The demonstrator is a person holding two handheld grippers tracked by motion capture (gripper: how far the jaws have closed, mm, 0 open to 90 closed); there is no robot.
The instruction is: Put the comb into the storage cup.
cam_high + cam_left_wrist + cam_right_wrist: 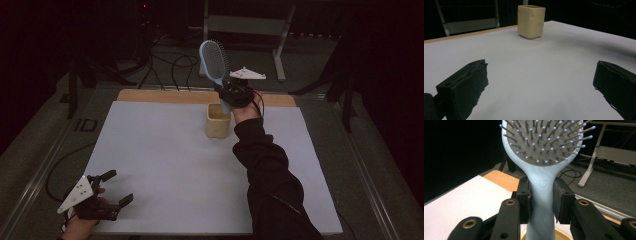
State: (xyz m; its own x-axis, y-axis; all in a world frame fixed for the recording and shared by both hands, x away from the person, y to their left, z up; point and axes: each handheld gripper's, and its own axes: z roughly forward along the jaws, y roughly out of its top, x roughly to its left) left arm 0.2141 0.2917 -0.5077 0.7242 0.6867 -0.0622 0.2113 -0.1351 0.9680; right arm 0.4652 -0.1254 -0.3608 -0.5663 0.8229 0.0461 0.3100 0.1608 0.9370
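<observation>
A light blue hairbrush point(215, 62) stands upright above a cream square cup point(218, 120) at the back middle of the white sheet. My right gripper point(231, 95) is shut on the brush's handle, and the handle's lower end dips into the cup's mouth. In the right gripper view the hairbrush point(541, 157) faces me with its bristles, its neck clamped by my right gripper point(541, 202), and the cup's rim point(562, 236) shows below. My left gripper point(117, 187) rests open at the table's front left corner. Its view looks across the sheet to the cup point(531, 21), with my left gripper point(540, 82) holding nothing.
The white sheet point(165, 165) covers a wooden board point(165, 95) on the table. Beyond the table's far edge lie black cables point(170, 65) on the floor and a grey metal frame point(250, 25). A dark sleeve point(270, 180) crosses the sheet's right half.
</observation>
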